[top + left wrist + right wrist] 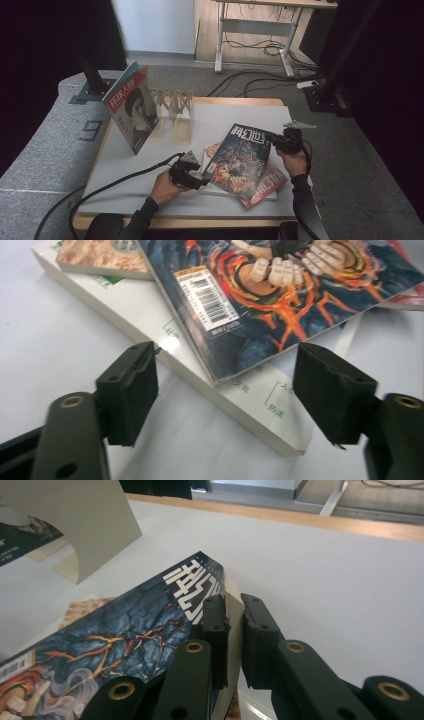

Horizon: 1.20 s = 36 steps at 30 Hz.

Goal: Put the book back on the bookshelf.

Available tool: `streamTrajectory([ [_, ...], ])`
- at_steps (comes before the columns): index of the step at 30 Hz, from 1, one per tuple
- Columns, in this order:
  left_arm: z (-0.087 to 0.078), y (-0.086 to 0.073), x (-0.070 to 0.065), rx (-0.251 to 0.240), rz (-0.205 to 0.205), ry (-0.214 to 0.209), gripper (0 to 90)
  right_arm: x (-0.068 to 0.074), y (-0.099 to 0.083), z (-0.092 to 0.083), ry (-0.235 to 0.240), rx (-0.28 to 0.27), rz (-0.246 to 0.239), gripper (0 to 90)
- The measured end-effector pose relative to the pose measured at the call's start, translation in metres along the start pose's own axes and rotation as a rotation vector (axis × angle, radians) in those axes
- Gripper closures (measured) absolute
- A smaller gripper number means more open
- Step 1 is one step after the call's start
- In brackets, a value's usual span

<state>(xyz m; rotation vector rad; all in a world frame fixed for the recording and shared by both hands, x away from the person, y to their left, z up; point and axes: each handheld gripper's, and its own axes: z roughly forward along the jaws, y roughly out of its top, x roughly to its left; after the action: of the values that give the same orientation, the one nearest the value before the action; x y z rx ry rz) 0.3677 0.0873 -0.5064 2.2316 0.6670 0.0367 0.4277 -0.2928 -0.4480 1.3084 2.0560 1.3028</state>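
A dark blue magazine (240,157) with fiery cover art lies tilted on top of a small pile on the white table (135,170). My right gripper (274,140) is shut on its far right edge (232,605), lifting that side. Its barcode corner (207,297) overhangs a thick white book (240,400). My left gripper (202,180) sits low at the pile's left, and its jaws (225,360) stand open, wide on either side of that corner without touching it.
A red magazine (265,187) and an orange-covered one (95,255) lie under the blue one. At the back left a magazine with a portrait cover (132,107) stands upright beside a wooden rack (172,102). Cables trail off the table's front left.
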Motion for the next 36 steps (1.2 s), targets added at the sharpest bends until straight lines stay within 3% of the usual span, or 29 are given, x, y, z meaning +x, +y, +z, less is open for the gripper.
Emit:
streamTrajectory([
  [16,0.005,0.027,0.011,-0.032,-0.003,-0.008,29.9,0.020,0.017,-0.022,0.020,-0.062,-0.064,80.8],
  [28,0.020,0.042,0.026,-0.001,0.010,-0.001,31.4,0.028,0.025,-0.029,0.047,-0.088,-0.093,80.5],
  [36,0.026,0.044,0.035,-0.028,-0.018,-0.067,35.3,0.032,0.029,-0.033,0.068,-0.103,-0.105,80.0],
])
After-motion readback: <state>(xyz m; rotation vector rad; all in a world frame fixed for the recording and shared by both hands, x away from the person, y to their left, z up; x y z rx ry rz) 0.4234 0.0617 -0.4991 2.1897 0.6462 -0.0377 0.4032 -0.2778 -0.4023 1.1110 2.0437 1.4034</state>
